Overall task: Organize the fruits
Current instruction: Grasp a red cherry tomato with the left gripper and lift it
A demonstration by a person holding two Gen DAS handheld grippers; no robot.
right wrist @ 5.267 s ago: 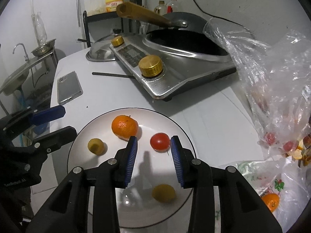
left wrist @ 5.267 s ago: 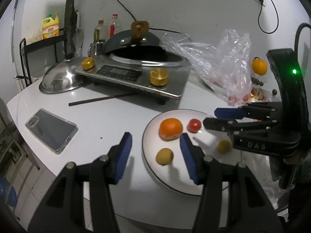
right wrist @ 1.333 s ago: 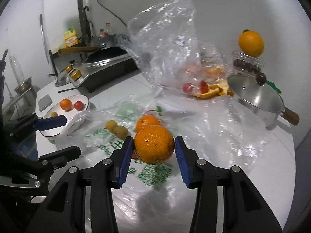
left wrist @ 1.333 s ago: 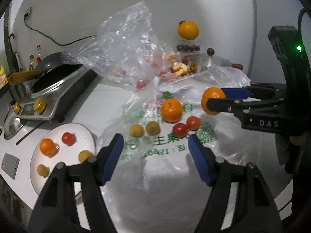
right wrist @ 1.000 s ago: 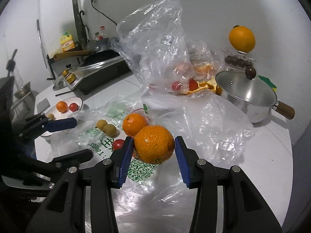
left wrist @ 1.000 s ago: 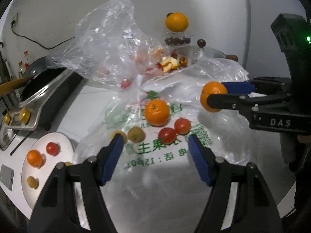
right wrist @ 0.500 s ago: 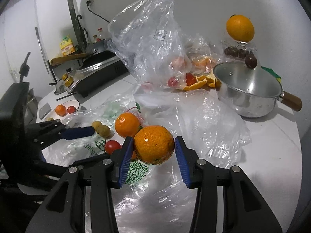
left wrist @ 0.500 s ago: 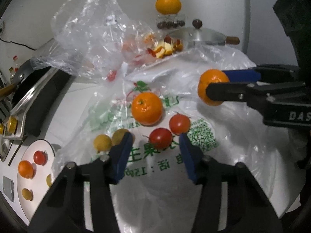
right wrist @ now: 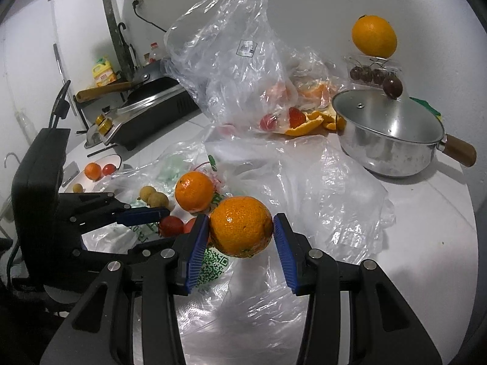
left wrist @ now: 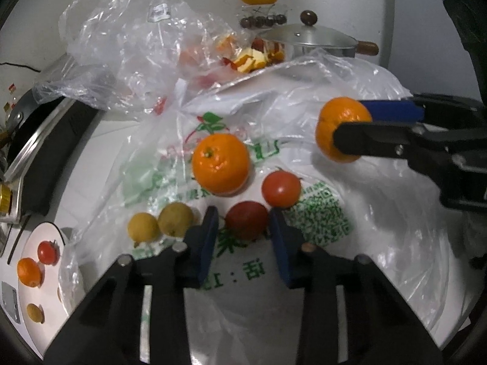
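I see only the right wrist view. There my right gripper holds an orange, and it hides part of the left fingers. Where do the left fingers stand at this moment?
Observer: In the left wrist view the left gripper straddles the dark red tomato, with one blue pad close on each side. I cannot tell whether the pads touch it.
Operator: I see only a red sliver beside that one. Is it a second tomato?
Observer: Yes. A lighter tomato lies free just beyond the dark one, outside the pads and on the side nearer your orange.
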